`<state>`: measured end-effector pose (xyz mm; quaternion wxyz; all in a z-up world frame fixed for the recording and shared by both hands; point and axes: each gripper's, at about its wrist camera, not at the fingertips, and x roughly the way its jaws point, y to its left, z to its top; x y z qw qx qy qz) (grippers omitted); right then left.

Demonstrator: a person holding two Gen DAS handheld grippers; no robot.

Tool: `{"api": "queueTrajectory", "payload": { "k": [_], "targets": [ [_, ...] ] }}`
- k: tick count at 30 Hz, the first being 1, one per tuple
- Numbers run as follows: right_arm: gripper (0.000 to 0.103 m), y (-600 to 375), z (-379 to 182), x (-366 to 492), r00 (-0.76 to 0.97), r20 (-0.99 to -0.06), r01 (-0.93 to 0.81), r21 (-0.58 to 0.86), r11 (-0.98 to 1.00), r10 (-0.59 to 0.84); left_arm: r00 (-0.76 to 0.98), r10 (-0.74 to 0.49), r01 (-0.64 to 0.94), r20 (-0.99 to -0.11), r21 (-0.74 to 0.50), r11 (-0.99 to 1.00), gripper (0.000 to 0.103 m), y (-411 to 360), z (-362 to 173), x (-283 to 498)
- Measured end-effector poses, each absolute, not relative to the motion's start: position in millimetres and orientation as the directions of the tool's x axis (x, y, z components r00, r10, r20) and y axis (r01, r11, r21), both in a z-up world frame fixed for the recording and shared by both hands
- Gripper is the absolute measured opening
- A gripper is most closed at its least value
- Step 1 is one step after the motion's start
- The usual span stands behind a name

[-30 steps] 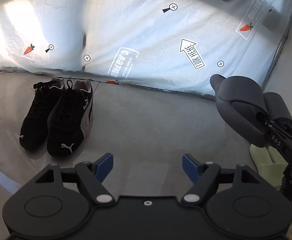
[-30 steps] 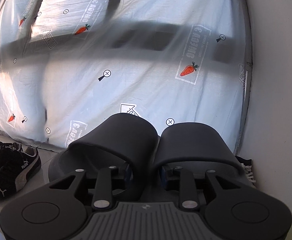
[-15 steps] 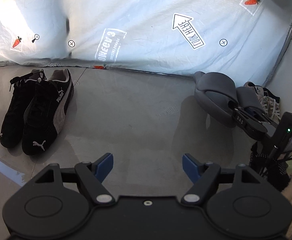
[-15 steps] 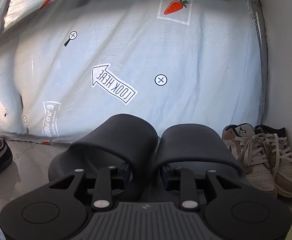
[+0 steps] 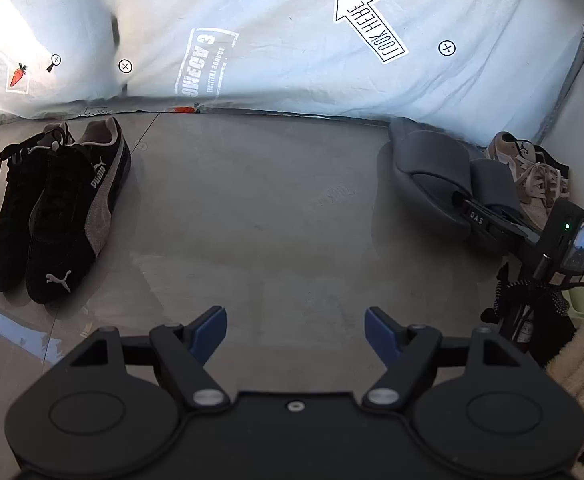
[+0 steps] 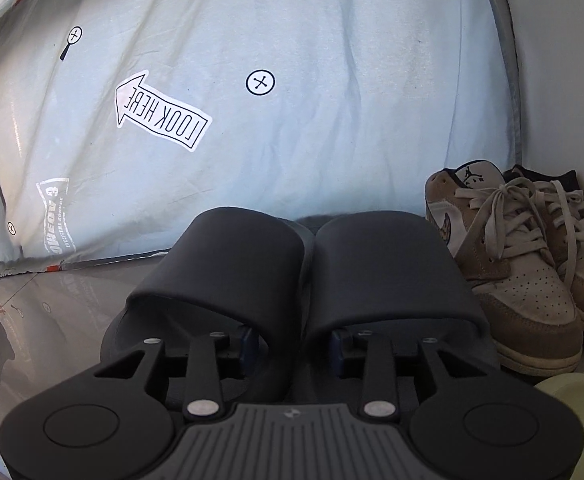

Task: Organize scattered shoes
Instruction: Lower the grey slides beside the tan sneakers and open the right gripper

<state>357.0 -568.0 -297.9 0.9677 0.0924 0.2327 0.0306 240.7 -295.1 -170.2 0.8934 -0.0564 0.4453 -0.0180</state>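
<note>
Right gripper (image 6: 295,342): jaws opening, one finger tucked under each strap of the dark grey slides (image 6: 304,276), the pair's two inner walls between the blue pads (image 6: 247,345). Can't tell from this angle whether the pads press on the rubber any more, view under the straps is too dark. Left gripper (image 5: 295,330): spread wide, nothing between its fingers, hanging over bare grey floor (image 5: 251,216).

Slides: matte dark grey rubber, broad smooth straps, side by side and touching, toes pointing away from the right gripper toward the pale printed sheet (image 6: 292,120). Soles look down on the floor, toes close to the sheet's hem. From the left gripper they sit ahead and far right.

Just right of the slides, nearly touching: a pair of tan-and-white laced sneakers (image 6: 524,264), against the wall. Ahead-left of the left gripper, well apart from the slides: a pair of black suede Puma sneakers (image 5: 63,216) with grey side stripes, toes toward the camera. Pale green object (image 6: 572,420) at the right gripper's near right, only partly in frame.

Versus a second ago: slides were up in the air in front of the sheet, now low at floor level beside the tan sneakers, which weren't properly in view then. Right jaws have widened a bit. Left gripper's spread unchanged; Pumas haven't moved.
</note>
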Motion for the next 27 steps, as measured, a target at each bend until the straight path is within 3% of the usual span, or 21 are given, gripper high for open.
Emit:
{"api": "queueTrajectory", "payload": {
  "k": [6, 15, 21, 27],
  "targets": [
    [0.041, -564.9, -304.6, 371.1, 0.882, -0.459, -0.024, 0.181, 0.983, 0.106, 0.604, -0.092, -0.001, -0.791, -0.117, 0.993, 0.077, -299.4, -167.6, 237.9],
    [0.059, -557.3, -304.1, 371.0, 0.872, -0.471, -0.087, 0.122, 0.989, 0.135, 0.63, -0.024, -0.074, -0.776, -0.091, 0.993, 0.077, -274.4, -160.5, 223.9],
    [0.083, -569.5, -296.3, 366.1, 0.837, -0.497, -0.105, 0.263, 0.959, 0.228, 0.659, 0.004, -0.116, -0.752, -0.097, 0.988, 0.077, -256.0, -150.9, 207.8],
    [0.084, -594.3, -289.7, 376.4, 0.794, -0.53, -0.003, 0.488, 0.873, 0.299, 0.671, -0.002, -0.133, -0.742, -0.124, 0.983, 0.077, -245.1, -147.7, 196.4]
  ]
}}
